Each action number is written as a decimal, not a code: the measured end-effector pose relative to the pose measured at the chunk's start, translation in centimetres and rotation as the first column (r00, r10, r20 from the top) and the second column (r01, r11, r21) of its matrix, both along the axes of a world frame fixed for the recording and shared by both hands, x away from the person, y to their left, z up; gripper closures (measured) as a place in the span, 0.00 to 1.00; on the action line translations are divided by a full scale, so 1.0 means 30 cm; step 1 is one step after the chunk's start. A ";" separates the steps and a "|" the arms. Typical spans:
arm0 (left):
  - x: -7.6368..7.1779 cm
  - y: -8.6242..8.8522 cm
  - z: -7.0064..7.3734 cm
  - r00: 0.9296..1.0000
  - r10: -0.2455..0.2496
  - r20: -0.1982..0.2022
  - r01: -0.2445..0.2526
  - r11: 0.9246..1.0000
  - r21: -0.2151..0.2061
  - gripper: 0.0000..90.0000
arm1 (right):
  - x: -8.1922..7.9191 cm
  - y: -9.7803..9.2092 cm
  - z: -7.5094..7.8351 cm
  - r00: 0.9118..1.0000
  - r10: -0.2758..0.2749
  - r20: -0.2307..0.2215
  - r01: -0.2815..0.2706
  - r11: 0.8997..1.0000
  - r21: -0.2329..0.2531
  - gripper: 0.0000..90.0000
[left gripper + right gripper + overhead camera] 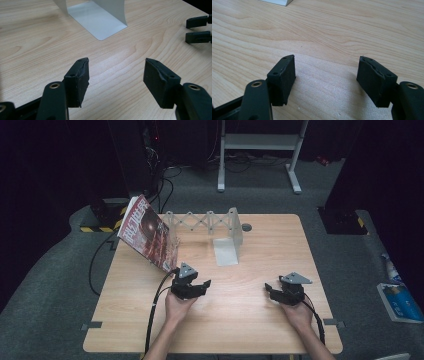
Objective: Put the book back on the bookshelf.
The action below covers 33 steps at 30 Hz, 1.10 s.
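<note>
On the near half of the table: both grippers, low over bare wood.
Left gripper [206, 283]: jaws wide apart, nothing between them.
Right gripper [268, 288]: jaws spread wide, also empty.
Gap: open wood between the two, well apart.
Bookend [226, 251]: beyond the left gripper, its flat foot on the wood.
Magazine [149, 233]: tilted at the far left edge, leaning by the rack [200, 222].
Table [260, 330]: pale wood.
Room: dark, grey carpet, cables behind.

A magazine [148, 234] leans at the table's [260, 320] far-left, rack [210, 222] right of it.
</note>
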State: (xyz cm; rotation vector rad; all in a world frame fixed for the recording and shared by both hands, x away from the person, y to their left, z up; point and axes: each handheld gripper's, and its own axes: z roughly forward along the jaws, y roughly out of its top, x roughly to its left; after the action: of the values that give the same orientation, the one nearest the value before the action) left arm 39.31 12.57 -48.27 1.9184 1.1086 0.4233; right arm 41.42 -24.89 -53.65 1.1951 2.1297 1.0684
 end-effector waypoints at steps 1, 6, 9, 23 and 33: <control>0.000 -0.002 -0.001 1.000 0.005 0.008 -0.005 1.000 -0.001 0.42 | 0.000 0.000 0.000 1.000 0.000 0.001 0.000 1.000 -0.001 0.34; 0.009 -0.019 -0.011 0.999 0.014 0.039 -0.015 1.000 0.020 0.43 | 0.000 0.000 0.000 1.000 0.001 0.001 -0.001 1.000 -0.002 0.35; 0.018 -0.027 -0.026 1.000 0.011 0.028 -0.012 1.000 0.024 0.42 | 0.000 0.000 0.000 1.000 0.000 -0.001 0.000 1.000 0.000 0.34; 0.053 -0.055 -0.085 1.000 0.021 0.005 -0.021 0.999 0.032 0.43 | 0.001 -0.001 0.000 1.000 0.002 -0.001 -0.002 1.000 0.000 0.34; 0.076 -0.049 -0.111 0.998 0.051 -0.028 -0.050 0.998 0.033 0.43 | 0.002 -0.001 0.000 1.000 0.001 -0.003 -0.001 1.000 0.001 0.34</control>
State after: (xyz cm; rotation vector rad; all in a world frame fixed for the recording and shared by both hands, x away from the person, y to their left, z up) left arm 41.59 11.11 -51.59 1.9334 1.1777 0.4449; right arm 41.48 -24.92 -53.65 1.1973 2.1318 1.0692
